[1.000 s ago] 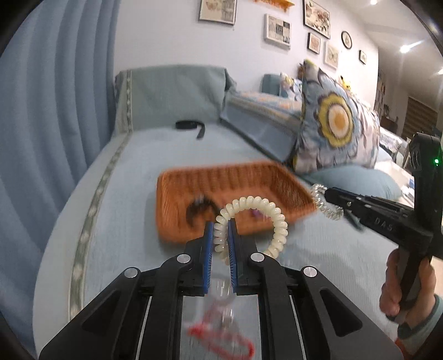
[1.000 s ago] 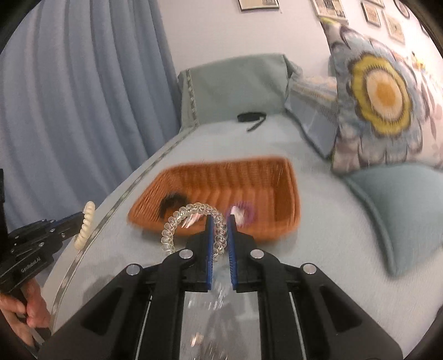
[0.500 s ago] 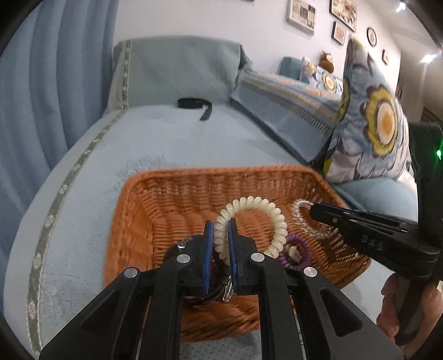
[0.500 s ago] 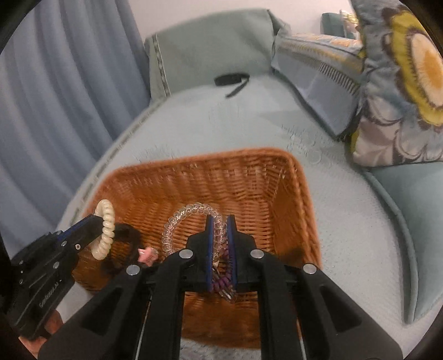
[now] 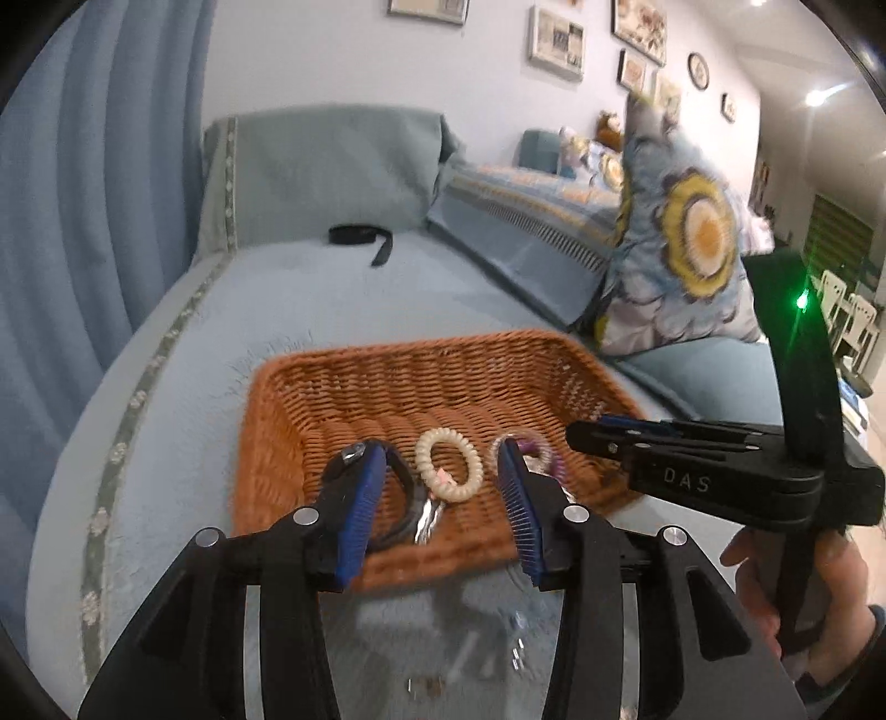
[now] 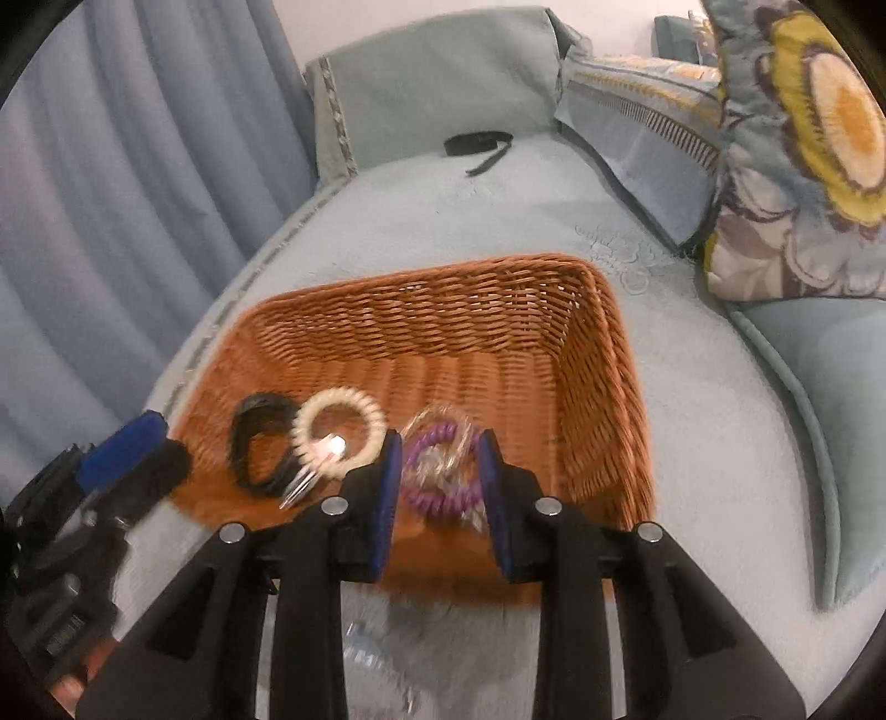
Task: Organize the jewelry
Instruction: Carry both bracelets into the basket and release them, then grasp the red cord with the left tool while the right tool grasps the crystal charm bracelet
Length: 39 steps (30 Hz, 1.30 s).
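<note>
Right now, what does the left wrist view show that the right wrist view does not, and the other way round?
Only the left wrist view shows framed pictures on the wall, a wall clock and a green light on the right hand-held gripper. Only the right wrist view shows the purple coil band plainly. Both show the wicker basket, the cream coil bracelet, the black band and a black strap on the sofa.

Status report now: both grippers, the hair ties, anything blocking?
Left gripper open, jaws just opening, nothing gripped. Right gripper the same. Cream hair tie and clear hair tie lie in the basket. Nothing blocking.
</note>
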Each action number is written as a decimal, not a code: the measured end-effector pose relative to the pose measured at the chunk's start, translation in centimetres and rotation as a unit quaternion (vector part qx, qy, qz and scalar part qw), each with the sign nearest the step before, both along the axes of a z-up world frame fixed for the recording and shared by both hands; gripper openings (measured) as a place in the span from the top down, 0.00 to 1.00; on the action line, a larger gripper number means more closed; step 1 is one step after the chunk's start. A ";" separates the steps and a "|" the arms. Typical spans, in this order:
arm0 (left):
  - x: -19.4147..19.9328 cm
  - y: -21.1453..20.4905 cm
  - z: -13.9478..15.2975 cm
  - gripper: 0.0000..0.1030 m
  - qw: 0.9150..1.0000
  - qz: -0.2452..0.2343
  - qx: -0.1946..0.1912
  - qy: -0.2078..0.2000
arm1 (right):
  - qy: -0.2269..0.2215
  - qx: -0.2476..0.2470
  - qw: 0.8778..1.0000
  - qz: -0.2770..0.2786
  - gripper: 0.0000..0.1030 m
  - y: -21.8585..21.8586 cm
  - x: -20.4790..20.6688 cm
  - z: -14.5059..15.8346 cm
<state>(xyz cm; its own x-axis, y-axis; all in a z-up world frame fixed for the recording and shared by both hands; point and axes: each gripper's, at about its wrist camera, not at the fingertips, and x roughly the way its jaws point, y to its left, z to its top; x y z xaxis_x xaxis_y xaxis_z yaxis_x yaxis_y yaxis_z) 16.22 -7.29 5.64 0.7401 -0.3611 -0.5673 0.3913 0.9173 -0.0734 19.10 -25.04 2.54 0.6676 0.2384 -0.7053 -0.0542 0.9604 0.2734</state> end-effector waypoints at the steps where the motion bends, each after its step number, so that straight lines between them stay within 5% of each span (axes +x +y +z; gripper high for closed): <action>1: -1.0 0.4 0.5 0.60 1.000 0.000 -0.002 -0.005 | -0.004 0.004 1.000 0.002 0.75 0.0 -0.9 0.3; 9: -9.0 4.7 1.3 0.58 0.999 0.015 -0.041 -0.012 | -0.027 0.001 1.000 0.015 0.75 0.2 -10.5 0.8; 18: -13.4 9.7 -4.9 0.58 0.986 0.075 -0.118 0.088 | -0.012 -0.025 0.999 0.035 0.75 1.5 -17.2 -3.2; 21: -13.1 8.4 -6.5 0.56 0.987 0.085 -0.095 0.100 | -0.003 -0.041 0.998 0.049 0.75 1.8 -17.9 -4.4; 24: -12.9 6.6 -7.6 0.40 0.987 0.104 -0.063 0.108 | 0.003 -0.047 0.998 0.052 0.75 1.7 -18.0 -5.2; 26: -13.0 5.3 -8.3 0.38 0.987 0.105 -0.048 0.109 | 0.010 -0.037 0.998 0.052 0.75 1.4 -17.9 -5.6; 32: -13.0 2.3 -10.9 0.36 0.983 0.137 0.075 0.096 | 0.017 -0.026 0.998 0.056 0.75 1.7 -17.3 -5.8; 36: -13.3 3.6 -10.7 0.41 0.980 0.148 0.099 0.094 | 0.017 -0.041 0.997 0.069 0.75 2.6 -17.5 -5.8; 39: -13.7 6.2 -10.4 0.48 0.980 0.148 0.070 0.111 | 0.018 -0.039 0.996 0.077 0.75 3.0 -17.6 -5.8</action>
<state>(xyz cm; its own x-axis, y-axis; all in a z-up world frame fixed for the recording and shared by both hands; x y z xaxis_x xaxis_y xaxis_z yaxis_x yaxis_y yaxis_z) 2.48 -1.05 -4.71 0.6530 -0.0562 -0.7552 0.0950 0.9954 0.0081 1.48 -22.01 -3.28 0.6018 0.2792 -0.7482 -0.1935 0.9600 0.2026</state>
